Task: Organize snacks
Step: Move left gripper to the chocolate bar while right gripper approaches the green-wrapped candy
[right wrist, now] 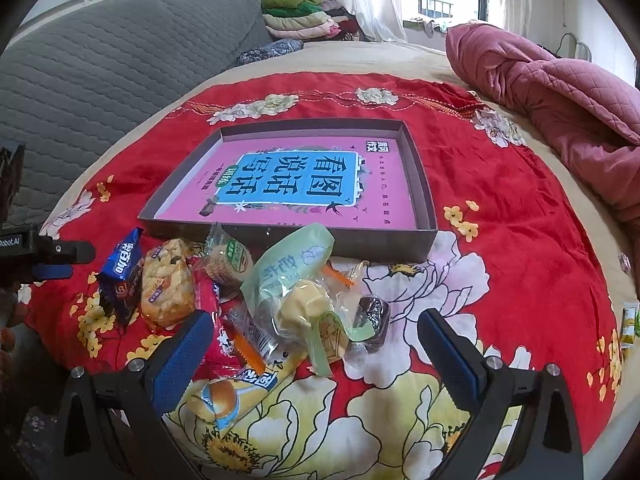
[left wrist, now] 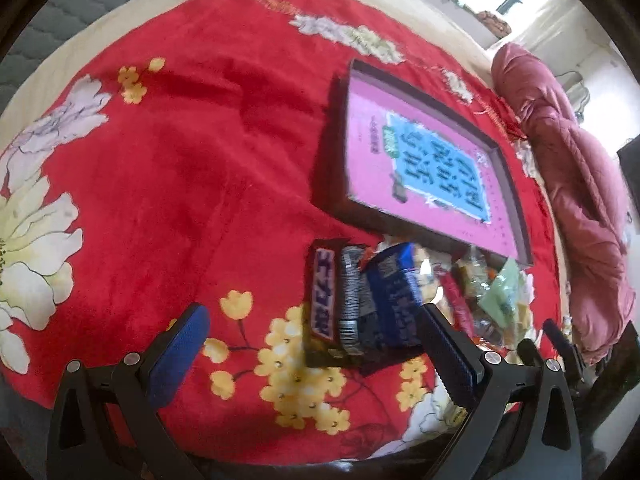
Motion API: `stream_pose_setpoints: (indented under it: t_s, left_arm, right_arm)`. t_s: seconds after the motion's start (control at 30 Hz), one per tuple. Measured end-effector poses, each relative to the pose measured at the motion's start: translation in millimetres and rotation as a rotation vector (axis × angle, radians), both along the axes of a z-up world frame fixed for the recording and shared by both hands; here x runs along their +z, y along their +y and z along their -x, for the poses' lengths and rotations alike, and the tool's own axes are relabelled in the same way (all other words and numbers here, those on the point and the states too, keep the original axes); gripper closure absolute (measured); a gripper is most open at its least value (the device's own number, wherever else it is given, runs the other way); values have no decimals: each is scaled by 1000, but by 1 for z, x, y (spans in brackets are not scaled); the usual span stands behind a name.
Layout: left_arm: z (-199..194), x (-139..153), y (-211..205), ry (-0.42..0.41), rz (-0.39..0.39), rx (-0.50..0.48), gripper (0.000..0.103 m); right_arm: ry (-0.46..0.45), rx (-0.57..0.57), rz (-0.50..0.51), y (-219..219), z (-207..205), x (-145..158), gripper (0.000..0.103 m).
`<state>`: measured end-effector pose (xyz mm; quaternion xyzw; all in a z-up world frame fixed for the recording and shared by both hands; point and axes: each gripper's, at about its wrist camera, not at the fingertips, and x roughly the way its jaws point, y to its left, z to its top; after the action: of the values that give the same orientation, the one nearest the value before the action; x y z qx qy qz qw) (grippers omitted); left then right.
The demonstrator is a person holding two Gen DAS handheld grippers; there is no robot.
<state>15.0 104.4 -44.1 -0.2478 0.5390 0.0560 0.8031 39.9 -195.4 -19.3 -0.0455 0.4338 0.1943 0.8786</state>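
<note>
A pile of wrapped snacks (right wrist: 256, 304) lies on the red flowered blanket (right wrist: 500, 216), just in front of a shallow brown box (right wrist: 424, 184) with a pink and blue printed sheet inside. My right gripper (right wrist: 316, 340) is open, its blue pads on either side of the pile's near end. My left gripper (left wrist: 316, 332) is open, close to a blue packet (left wrist: 394, 300) and a dark purple bar (left wrist: 324, 300) at the pile's edge. The left gripper's fingertips (right wrist: 52, 270) show at the left of the right wrist view. The box (left wrist: 516, 184) lies beyond the pile in the left view.
A bunched pink quilt (right wrist: 552, 92) lies at the right of the bed. A grey quilted headboard (right wrist: 100, 80) stands at the left, folded clothes (right wrist: 304, 16) behind. A small packet (right wrist: 630, 326) lies at the far right on the blanket.
</note>
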Motion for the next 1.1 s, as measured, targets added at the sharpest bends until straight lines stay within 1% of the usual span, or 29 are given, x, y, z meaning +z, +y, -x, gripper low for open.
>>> stream_pose_setpoints:
  t_s: [0.13,0.17,0.23,0.4,0.53,0.63,0.67,0.8,0.83,0.87,0.9,0.97,1.1]
  left_arm:
    - [-1,-17,7,26,76,16,2]
    - [-2,-20,8,26,89,18,4]
    - [-4,-25,8,32,105,22,6]
    - [-9,-28,3,20,83,7,11]
    - [-15,-26,3,3,62,0,27]
    - [-17,-26,2,-7,55,-7,32]
    - [-18,-26,1,-12,55,-11,35]
    - [-19,-27,-4,-26,52,-27,37]
    - [-20,-28,-3,-26,58,-25,37]
    - [-20,-29,-3,-27,66,-22,37]
    - [-21,-31,-2,-26,74,-19,37]
    - [-21,-33,-1,-27,86,-13,37]
    - [-20,-37,2,-38,109,2,37]
  right_arm:
    - [-4,-4,0,0,-3,-1,0]
    - [-5,-3,-2,0,-4,-1,0]
    - [-5,4,-6,0,-6,-2,0]
    - [-7,21,-13,-1,-14,-4,0]
    - [-43,66,-1,1,-18,-4,0]
    - [-78,114,14,6,-17,-3,0]
    - [-89,138,21,8,-16,-2,0]
    - [-129,197,48,17,-9,-3,1]
    - [-134,210,67,20,-8,-4,3]
    - [-135,222,76,23,-7,-6,10]
    - [-133,236,83,25,-7,-8,12]
    - [-135,247,104,29,-7,-12,22]
    - [-131,253,114,33,-10,-16,33]
